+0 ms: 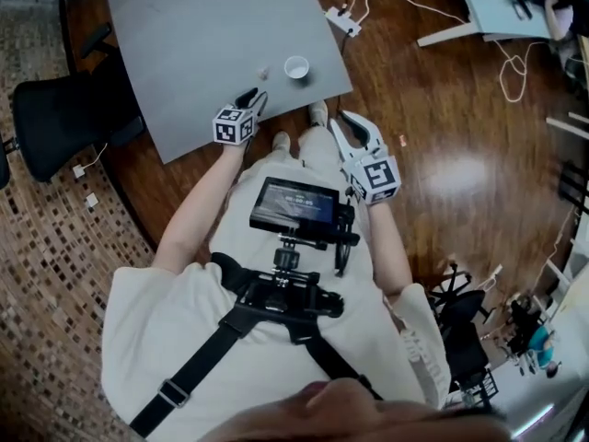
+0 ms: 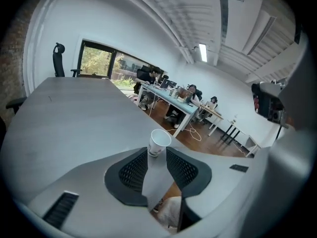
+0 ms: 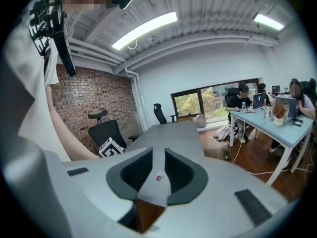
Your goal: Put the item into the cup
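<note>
Small pinkish item [image 1: 263, 74] lies loose on the grey table [image 1: 184, 44], close to its near edge toward the right corner. It's just beside the white paper cup [image 1: 296, 67], not touching. Left gripper [image 1: 251, 98] and right gripper [image 1: 350, 127]: jaws apart on both, nothing held.

Risks, my read: the item's tiny, so an off-centre pinch could flick it over the edge. The cup's light, so a nudge tips it.

Count: one item, one cup, two grippers.
</note>
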Action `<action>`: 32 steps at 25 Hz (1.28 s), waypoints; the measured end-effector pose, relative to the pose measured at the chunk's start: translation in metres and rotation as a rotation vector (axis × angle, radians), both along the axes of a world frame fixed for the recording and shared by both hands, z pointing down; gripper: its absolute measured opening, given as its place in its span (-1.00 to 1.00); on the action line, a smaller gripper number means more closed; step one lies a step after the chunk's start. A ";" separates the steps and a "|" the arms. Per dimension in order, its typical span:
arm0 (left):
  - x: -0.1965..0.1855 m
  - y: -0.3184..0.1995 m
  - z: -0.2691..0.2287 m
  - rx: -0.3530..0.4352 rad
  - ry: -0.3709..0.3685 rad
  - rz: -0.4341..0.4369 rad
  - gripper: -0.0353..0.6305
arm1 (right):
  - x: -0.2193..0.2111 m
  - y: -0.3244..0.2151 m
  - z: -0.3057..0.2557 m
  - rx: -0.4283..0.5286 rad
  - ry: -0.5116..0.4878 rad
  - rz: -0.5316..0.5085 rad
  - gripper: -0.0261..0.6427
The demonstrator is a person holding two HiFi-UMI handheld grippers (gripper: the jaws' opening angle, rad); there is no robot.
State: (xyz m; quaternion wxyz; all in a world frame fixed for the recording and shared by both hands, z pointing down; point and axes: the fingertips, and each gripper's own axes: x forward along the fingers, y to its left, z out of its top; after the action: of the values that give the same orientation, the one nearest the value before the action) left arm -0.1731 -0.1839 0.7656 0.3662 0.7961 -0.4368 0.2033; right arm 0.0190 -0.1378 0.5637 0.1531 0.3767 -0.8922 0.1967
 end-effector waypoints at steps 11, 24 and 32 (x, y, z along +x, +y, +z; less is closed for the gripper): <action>-0.031 -0.042 0.090 -0.058 -0.303 -0.010 -0.49 | 0.003 -0.060 0.025 -0.053 0.061 -0.182 -0.67; -0.032 -0.045 0.148 -0.223 -0.351 -0.011 -0.45 | -0.004 -0.097 0.049 -0.103 0.058 -0.277 -0.67; -0.038 -0.046 0.162 -0.283 -0.375 -0.003 -0.72 | -0.015 -0.096 0.058 -0.118 0.053 -0.293 -0.68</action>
State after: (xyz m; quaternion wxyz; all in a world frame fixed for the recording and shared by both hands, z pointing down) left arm -0.2115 -0.2297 0.9276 0.3870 0.6846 -0.4653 0.4062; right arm 0.0045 -0.2335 0.6222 0.2257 0.2380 -0.9201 0.2142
